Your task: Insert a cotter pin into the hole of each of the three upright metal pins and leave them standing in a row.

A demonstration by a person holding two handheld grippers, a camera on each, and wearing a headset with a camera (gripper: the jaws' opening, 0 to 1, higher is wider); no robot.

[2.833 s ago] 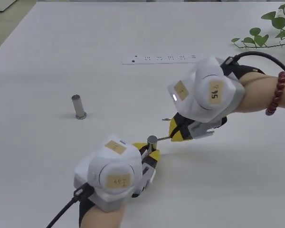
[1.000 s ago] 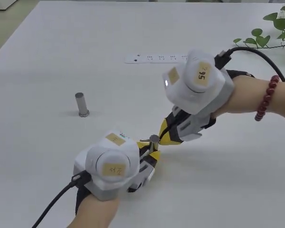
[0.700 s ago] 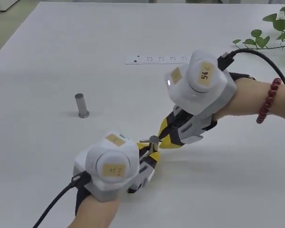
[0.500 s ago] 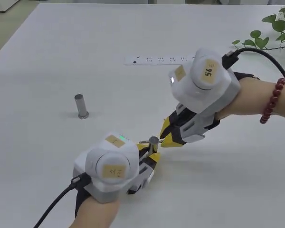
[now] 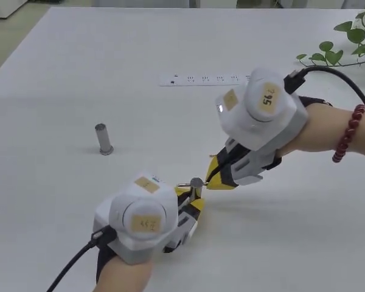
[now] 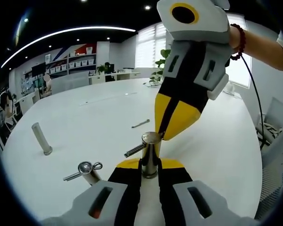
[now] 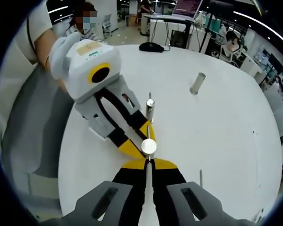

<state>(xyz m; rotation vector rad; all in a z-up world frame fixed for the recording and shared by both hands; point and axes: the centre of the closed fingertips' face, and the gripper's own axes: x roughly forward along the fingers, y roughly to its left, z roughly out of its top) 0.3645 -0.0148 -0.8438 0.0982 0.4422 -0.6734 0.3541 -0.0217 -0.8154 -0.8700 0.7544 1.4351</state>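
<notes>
Steel bare pin (image 5: 101,139): dull grey cylinder with a flanged foot, bolt upright on the white table (image 5: 61,73), well apart on the left
Finished pin (image 6: 87,169): the left gripper view catches it just left of the jaws, a cotter already through its head with the loop end showing; from the head camera the white housing covers that spot
Left gripper (image 5: 192,197): yellow-tipped jaws clamped on the shank of the held pin, low down
Held pin (image 5: 196,182): grey, with a flat round top, long axis vertical, foot on the table right between the two grippers
Cotter pin (image 6: 134,150): thin and bright, lying level through the hole near the held pin's top, its tip poking out on the left
Right gripper (image 5: 212,177): coming in from the right, jaws pinched together on the cotter pin's near end, tips hard against the held pin's head
Spare cotter pin (image 6: 140,124): flat on the table beyond the held pin, picked up by the left gripper view
Power strip (image 5: 204,79): white, lying across the far table
Plant (image 5: 347,42): green leaves at the far right corner
</notes>
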